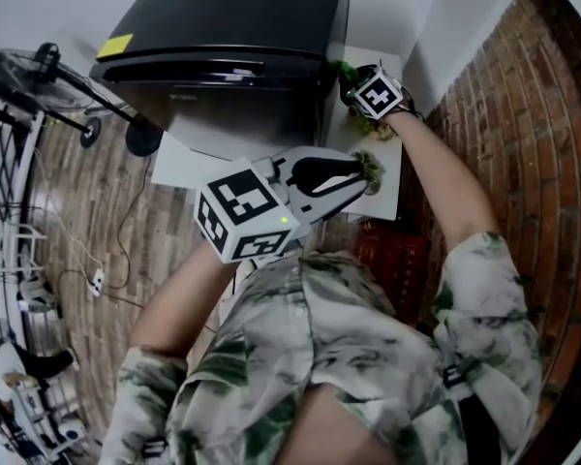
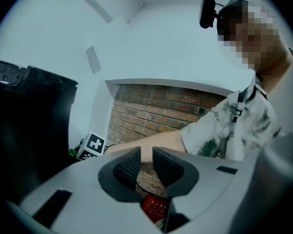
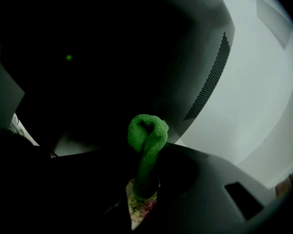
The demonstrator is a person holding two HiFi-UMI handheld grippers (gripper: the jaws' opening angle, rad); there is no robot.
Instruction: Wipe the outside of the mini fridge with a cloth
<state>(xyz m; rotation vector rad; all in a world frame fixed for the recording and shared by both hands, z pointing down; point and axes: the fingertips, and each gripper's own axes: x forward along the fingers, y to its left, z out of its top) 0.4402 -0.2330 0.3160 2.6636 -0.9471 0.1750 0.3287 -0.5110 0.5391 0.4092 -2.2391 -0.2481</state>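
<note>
The black mini fridge (image 1: 232,27) stands on a white board (image 1: 189,163), with a yellow note (image 1: 116,44) on its top. My right gripper (image 1: 353,77) is at the fridge's right side, shut on a green cloth (image 1: 346,69). In the right gripper view the cloth (image 3: 147,130) curls up out of the gripper (image 3: 145,179) close to the fridge's dark wall (image 3: 112,57), which has a vent grille (image 3: 210,77). My left gripper (image 1: 368,170) hangs lower, away from the fridge. Its jaws (image 2: 146,155) are drawn together to a thin slit with nothing between them.
A brick wall (image 1: 523,114) runs along the right, close behind the right arm. A red crate (image 1: 392,260) sits on the floor beside the board. At the left are a wire rack and a fan (image 1: 39,76), with cables (image 1: 107,240) on the wooden floor.
</note>
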